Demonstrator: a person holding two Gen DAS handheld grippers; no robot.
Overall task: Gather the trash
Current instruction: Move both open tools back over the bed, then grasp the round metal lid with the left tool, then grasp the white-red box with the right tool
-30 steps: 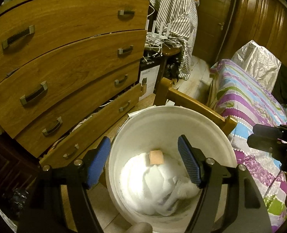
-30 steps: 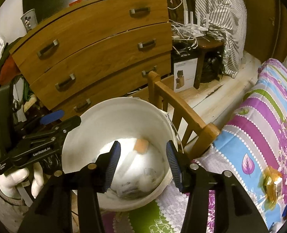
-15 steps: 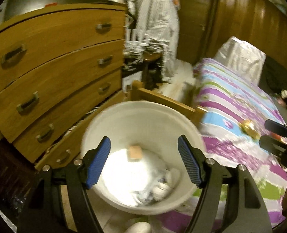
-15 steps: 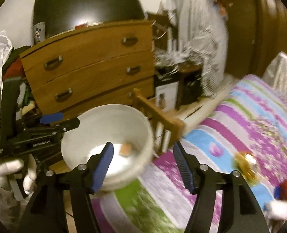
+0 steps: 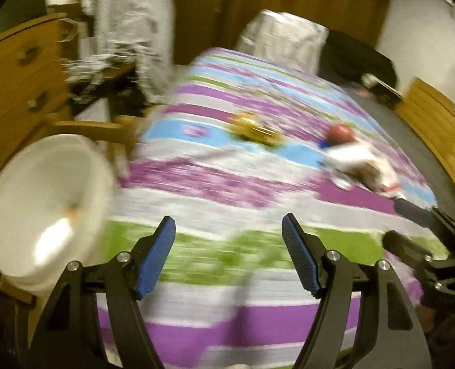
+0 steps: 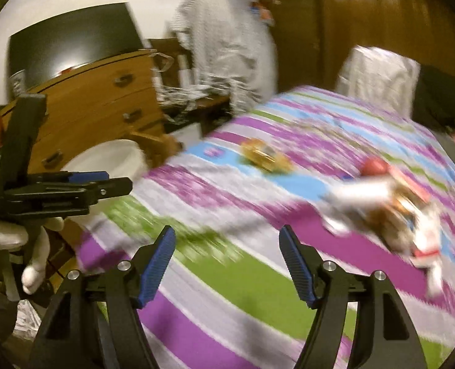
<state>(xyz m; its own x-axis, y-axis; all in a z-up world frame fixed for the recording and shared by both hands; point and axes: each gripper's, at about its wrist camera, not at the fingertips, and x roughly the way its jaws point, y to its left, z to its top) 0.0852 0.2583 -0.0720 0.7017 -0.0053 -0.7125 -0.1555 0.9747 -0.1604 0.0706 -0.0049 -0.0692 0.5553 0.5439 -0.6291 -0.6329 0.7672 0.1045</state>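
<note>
Gold wrapper [image 6: 266, 157], blurry, on bedspread [image 6: 227, 292] well beyond empty right gripper [image 6: 227, 266].

Each hand-held gripper is built from a matte black frame. In the lower half of the left wrist view, the left gripper [image 5: 228, 258] is seen as two angled black arms with triangular cut-outs. Each arm is fitted with two round silver screws. Each finger is faced with a ribbed blue pad [image 5: 156, 258]. The right gripper [image 6: 227, 266] is built identically, as shown in the lower half of the right wrist view. At the left edge of that view, the left gripper is seen side-on, with small white lettering on its black body; the text is blurred. A white glove [image 6: 15, 243] is worn on the hand below it.
</note>
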